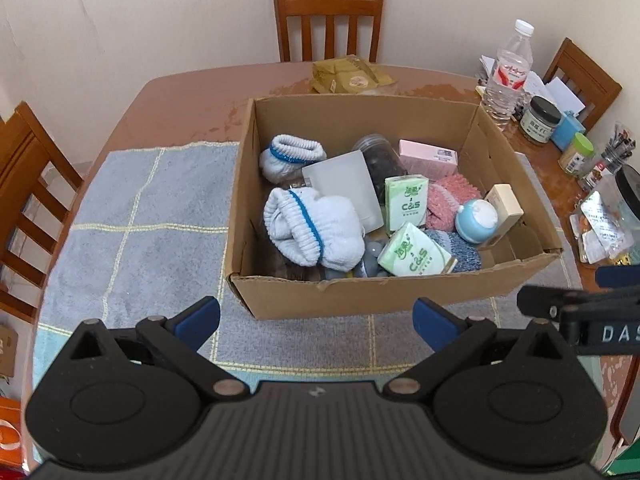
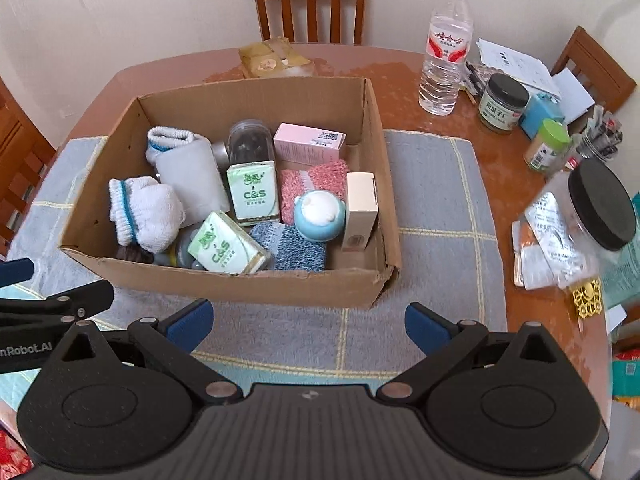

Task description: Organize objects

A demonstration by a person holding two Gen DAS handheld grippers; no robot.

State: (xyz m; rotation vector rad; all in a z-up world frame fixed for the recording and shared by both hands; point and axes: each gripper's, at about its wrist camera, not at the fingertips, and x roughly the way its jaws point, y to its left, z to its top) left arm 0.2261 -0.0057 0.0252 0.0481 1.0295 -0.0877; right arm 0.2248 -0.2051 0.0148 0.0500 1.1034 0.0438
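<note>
Socks (image 1: 308, 228), tissue packs (image 1: 412, 254) inside box (image 1: 360, 292)

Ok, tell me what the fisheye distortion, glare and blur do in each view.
Left wrist view: table edge and chairs bow outward, corners vignette black, cardboard box stays sharp. Right wrist view: same bowing, glare on the wet-looking tabletop beside the water bottle, black-lidded jar smeared at the right edge.

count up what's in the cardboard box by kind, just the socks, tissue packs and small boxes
White socks with blue stripe: 2
Green C&S tissue packs: 2
Small boxes: 2, one pink, one cream
Total: 6
</note>
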